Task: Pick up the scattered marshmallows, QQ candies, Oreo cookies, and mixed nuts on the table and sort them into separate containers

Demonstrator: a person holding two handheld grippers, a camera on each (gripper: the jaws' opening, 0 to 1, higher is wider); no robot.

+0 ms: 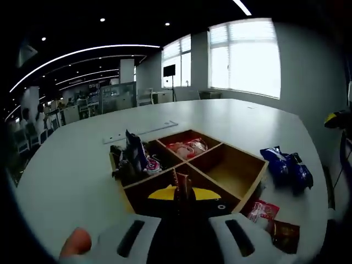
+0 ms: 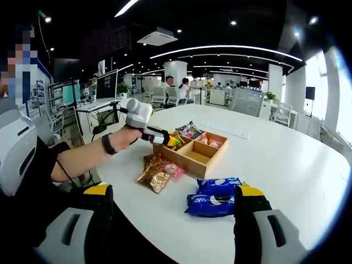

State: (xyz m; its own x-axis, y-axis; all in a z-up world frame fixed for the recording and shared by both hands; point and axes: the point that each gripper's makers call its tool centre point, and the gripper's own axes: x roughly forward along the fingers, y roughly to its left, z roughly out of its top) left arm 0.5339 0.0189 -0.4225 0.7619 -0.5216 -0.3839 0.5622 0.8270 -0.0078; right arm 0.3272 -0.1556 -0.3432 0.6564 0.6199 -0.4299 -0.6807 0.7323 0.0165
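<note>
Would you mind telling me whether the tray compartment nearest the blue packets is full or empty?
Empty. In the left gripper view, that compartment of the tray shows only bare wood, while others hold packets.

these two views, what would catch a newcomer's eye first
The wooden tray with four compartments sits mid-table, and the left tool reaches over its near compartment, pinching a small dark packet. In the right gripper view, blue cookie packs lie just ahead of the open right tool. Gold and red snack packets lie against the tray's side.
</note>
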